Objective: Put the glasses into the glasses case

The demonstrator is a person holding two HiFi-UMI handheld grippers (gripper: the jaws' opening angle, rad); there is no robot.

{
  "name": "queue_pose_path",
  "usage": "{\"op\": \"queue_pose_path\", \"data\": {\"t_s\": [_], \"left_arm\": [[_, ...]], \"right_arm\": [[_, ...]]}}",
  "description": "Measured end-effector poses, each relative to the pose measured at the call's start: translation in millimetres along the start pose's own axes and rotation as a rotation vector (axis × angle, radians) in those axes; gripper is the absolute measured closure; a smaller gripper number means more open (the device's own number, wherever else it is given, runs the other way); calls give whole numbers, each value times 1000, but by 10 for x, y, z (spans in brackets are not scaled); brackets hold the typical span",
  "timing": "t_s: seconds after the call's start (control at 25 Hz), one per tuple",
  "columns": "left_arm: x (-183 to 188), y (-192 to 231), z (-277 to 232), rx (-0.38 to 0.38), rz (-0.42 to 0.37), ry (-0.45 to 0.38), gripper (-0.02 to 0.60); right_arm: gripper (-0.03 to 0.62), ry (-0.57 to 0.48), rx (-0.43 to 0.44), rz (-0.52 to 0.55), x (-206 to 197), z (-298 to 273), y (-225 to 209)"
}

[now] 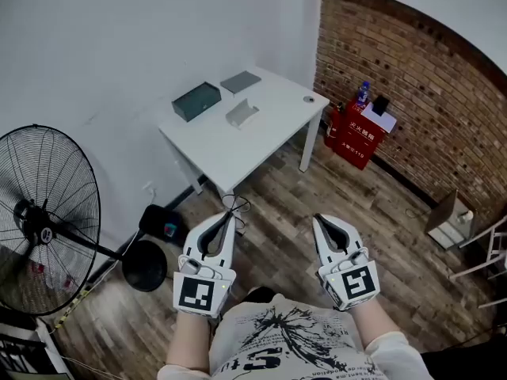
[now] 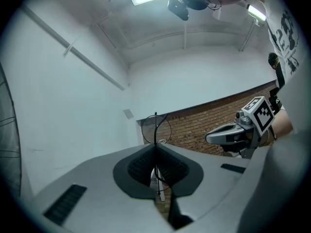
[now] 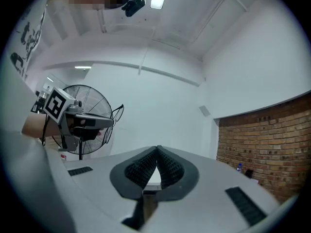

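Left gripper (image 2: 156,148) is clamped on the wire glasses (image 2: 155,128), well short of the table (image 1: 255,147); right gripper (image 3: 158,150) closed, empty. Carrying step; next, reach the glasses case (image 1: 242,113), probably that grey piece

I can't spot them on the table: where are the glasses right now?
The glasses are pinched in the left gripper's shut jaws, lower left in the head view, over the floor short of the table.

We see thin, dark wire glasses (image 2: 155,127) held by the ribbed, matt black pads (image 2: 141,165) of our left gripper (image 2: 155,149), its shell smooth grey plastic. Below us: a smooth white table (image 1: 238,153), wood-plank floor (image 1: 356,204), rough red brick wall (image 1: 412,93).
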State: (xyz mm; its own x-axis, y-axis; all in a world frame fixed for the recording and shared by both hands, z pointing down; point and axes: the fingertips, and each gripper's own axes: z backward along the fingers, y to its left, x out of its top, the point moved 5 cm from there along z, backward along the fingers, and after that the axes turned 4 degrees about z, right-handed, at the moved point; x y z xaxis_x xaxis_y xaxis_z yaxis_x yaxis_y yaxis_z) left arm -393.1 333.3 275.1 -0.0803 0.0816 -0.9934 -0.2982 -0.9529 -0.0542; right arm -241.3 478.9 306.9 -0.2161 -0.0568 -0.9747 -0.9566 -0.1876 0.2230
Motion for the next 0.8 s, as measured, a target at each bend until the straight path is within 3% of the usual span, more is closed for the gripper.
{"op": "queue_pose_path", "data": {"t_s": [0.24, 0.4, 0.8], "left_arm": [[-74, -4, -242, -7, 5, 19, 566], [-121, 83, -478, -6, 12, 34, 566], [-408, 641, -1687, -33, 48, 43, 566]], "right_arm": [[579, 87, -33, -24, -191, -19, -246], [579, 90, -50, -45, -245, -145, -494], [579, 141, -61, -59, -527, -1148, -1128]]}}
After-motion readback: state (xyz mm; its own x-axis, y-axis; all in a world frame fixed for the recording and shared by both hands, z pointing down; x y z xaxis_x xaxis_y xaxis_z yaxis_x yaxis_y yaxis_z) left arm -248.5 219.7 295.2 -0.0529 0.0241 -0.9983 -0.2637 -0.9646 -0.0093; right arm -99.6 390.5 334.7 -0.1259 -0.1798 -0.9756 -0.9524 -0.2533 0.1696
